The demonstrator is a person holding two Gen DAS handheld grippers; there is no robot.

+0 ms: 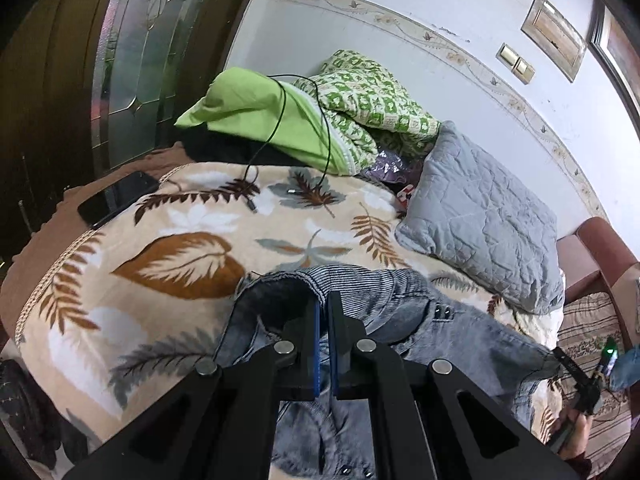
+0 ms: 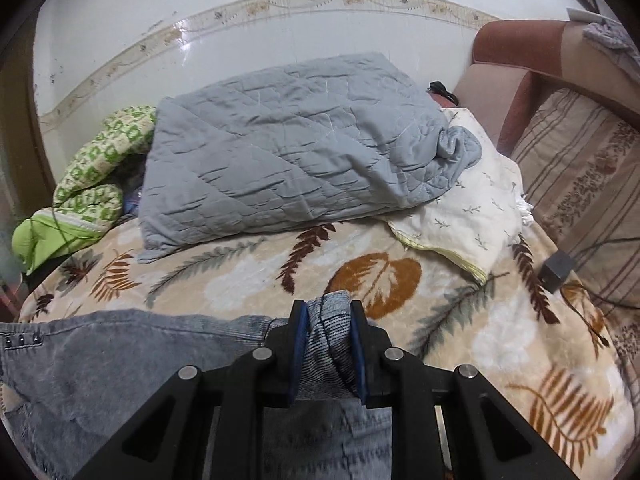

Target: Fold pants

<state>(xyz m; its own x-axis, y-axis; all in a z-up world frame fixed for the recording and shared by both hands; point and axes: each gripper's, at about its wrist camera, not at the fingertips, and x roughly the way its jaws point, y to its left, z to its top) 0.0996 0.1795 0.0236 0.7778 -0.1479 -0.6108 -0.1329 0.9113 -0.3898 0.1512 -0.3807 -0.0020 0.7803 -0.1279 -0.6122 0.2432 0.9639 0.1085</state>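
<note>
1. Left gripper: fingers clamped on the pants hem edge, thin pinch.
2. Pants lie bunched on the leaf-print bed, denim slack between both grips.
3. Right gripper: fingers closed on a thick denim wad.
4. Advice: pull both ends taut, lift evenly, align edges before laying the fold.

The right gripper pinches a bunched fold of grey denim pants between its jaws, above a leaf-patterned blanket on a bed. A grey quilted pillow lies beyond.
</note>
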